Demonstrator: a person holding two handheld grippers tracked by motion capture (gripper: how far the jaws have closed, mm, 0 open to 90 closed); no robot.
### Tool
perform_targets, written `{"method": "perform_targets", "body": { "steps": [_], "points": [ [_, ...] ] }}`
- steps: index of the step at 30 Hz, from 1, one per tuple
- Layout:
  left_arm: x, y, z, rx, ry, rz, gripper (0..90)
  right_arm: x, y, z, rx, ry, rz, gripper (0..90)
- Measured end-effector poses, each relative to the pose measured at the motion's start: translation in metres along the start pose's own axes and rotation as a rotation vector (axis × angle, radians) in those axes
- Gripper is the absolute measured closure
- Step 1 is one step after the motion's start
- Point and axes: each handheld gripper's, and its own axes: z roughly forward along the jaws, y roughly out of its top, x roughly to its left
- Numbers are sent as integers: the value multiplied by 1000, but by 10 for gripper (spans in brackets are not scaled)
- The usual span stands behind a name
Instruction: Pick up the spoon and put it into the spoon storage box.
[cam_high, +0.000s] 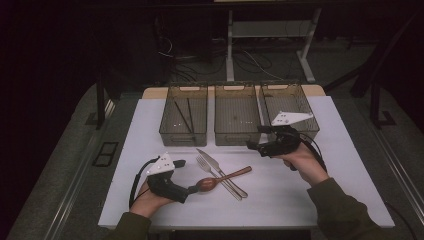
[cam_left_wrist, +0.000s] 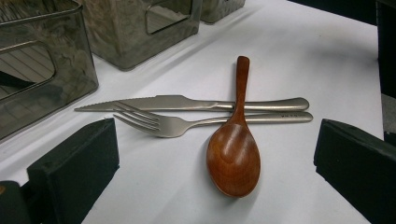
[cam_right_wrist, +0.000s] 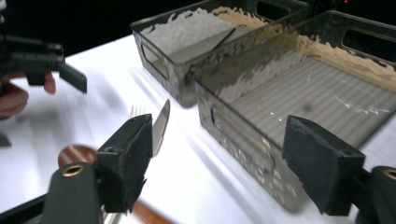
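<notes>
Left tongs (cam_left_wrist: 215, 172) released, wooden spoon (cam_left_wrist: 233, 154) bowl between jaws; right tongs (cam_high: 256, 139) released, well apart.

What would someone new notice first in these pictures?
Probably the wooden spoon, lying across a steel fork and knife mid-table, framed by the open left gripper. Behind stand three smoky bins in a row; the left bin holds dark sticks, and the right gripper hovers open by the right bin.

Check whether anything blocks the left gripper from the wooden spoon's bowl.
Nothing visible does. The left gripper is open with the wooden spoon bowl on bare table between its jaws. The spoon's handle lies across the fork and knife, farther from the gripper.
</notes>
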Motion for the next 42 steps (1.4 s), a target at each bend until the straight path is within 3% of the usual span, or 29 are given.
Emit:
{"method": "perform_targets", "body": {
  "steps": [9,14,20,28,33,42],
  "points": [
    [-1,0,-2,-2,3,-7,0,6,-33,-21,22,-8,15,183],
    [-1,1,-1,-3,7,-6,0,7,-51,-35,15,-33,0,172],
    [0,0,-1,-5,5,-7,0,3,-73,-52,-15,-58,51,172],
    [1,1,-2,-12,10,-13,0,3,-97,-62,29,-83,58,172],
    [0,1,-3,3,15,5,0,4,-111,-70,32,-96,81,172],
    [0,5,-1,7,37,10,0,6,-125,-78,44,-93,66,172]
  ]
}}
